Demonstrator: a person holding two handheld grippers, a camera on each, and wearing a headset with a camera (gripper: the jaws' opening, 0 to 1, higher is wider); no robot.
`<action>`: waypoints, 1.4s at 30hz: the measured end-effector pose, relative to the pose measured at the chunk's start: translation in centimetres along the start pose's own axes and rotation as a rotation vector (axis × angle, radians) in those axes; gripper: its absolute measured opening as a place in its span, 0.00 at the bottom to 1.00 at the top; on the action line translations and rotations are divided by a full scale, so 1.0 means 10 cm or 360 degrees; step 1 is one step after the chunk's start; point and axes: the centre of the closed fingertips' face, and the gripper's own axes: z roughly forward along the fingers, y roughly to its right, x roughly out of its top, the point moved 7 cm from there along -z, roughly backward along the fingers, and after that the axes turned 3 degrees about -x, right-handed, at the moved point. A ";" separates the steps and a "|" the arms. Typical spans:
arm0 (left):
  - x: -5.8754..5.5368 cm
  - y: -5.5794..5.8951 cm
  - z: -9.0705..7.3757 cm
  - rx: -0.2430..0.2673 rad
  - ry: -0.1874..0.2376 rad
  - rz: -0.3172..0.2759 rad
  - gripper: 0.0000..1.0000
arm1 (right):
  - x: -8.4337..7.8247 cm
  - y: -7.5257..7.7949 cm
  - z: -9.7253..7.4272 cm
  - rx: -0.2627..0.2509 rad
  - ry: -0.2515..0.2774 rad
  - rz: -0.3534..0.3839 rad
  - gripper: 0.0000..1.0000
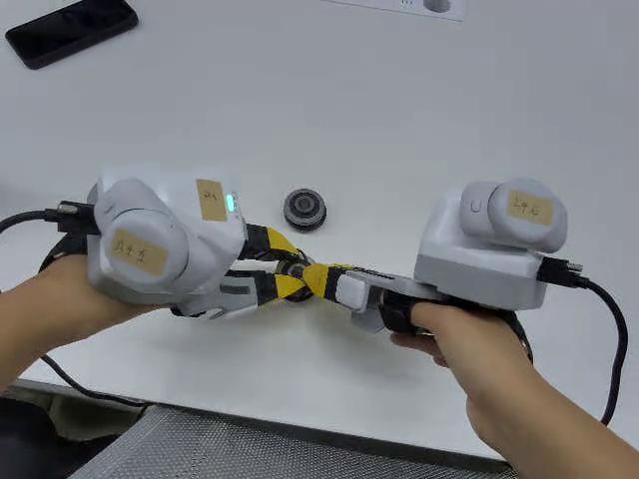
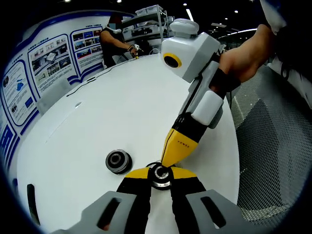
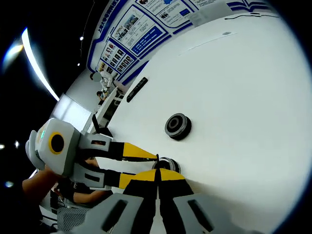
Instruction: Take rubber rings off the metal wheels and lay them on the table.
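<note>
A small metal wheel (image 2: 159,170) with a dark rubber ring sits between the yellow-tipped jaws of my left gripper (image 2: 160,178), which is shut on it just above the white table (image 1: 399,130). My right gripper (image 3: 157,171) is shut, its jaws pressed together, and its tips touch the rim of that wheel (image 3: 169,164). Whether they pinch the ring I cannot tell. In the head view the left gripper (image 1: 293,274) and the right gripper (image 1: 318,278) meet tip to tip near the table's front. A second wheel (image 1: 305,209) with its ring on lies flat just beyond them.
A black phone (image 1: 70,28) lies at the far left corner. A white power strip (image 1: 419,6) sits at the far edge. Cables trail from both grippers. The table's front edge (image 1: 300,419) runs close under the hands, with a grey mesh floor below.
</note>
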 end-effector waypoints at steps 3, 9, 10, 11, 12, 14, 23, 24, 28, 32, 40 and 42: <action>0.01 -0.01 -0.07 0.0002 -0.0010 0.0005 0.16 | 0.00 -0.02 0.01 0.0013 -0.0006 0.0004 0.02; -0.02 -0.03 -0.26 0.0034 0.0008 -0.0028 0.15 | 0.00 -0.09 0.00 0.0066 0.0001 0.0033 0.02; -0.03 -0.04 -0.29 0.0040 0.0008 -0.0035 0.15 | 0.00 -0.09 -0.01 0.0072 0.0008 0.0037 0.02; -0.03 -0.06 -0.32 0.0057 0.0023 -0.0063 0.15 | 0.02 -0.11 -0.03 0.0082 0.0017 0.0044 0.02; -0.04 -0.08 -0.34 0.0073 0.0034 -0.0075 0.16 | 0.03 -0.11 -0.04 0.0089 0.0024 0.0056 0.02; -0.04 -0.10 -0.38 0.0095 0.0049 -0.0094 0.16 | 0.06 -0.11 -0.08 0.0098 0.0048 0.0092 0.02; 0.01 -0.13 -0.32 0.0099 0.0040 -0.0053 0.16 | 0.17 0.13 -0.29 -0.0031 0.0160 0.0186 0.02; 0.01 -0.14 -0.31 0.0092 0.0047 -0.0056 0.16 | 0.18 0.19 -0.32 -0.0073 0.0164 0.0211 0.02; 0.05 -0.15 -0.27 0.0084 0.0062 -0.0057 0.15 | 0.19 0.36 -0.38 -0.0144 0.0189 0.0239 0.02; 0.05 -0.14 -0.25 0.0069 0.0057 -0.0049 0.15 | 0.17 0.50 -0.43 -0.0223 0.0213 0.0276 0.02; 0.04 -0.15 -0.22 0.0071 0.0052 -0.0052 0.15 | 0.09 0.67 -0.49 -0.0382 0.0173 0.0265 0.02; 0.03 -0.15 -0.21 0.0070 0.0049 -0.0054 0.15 | 0.06 0.65 -0.52 -0.0395 0.0174 0.0258 0.02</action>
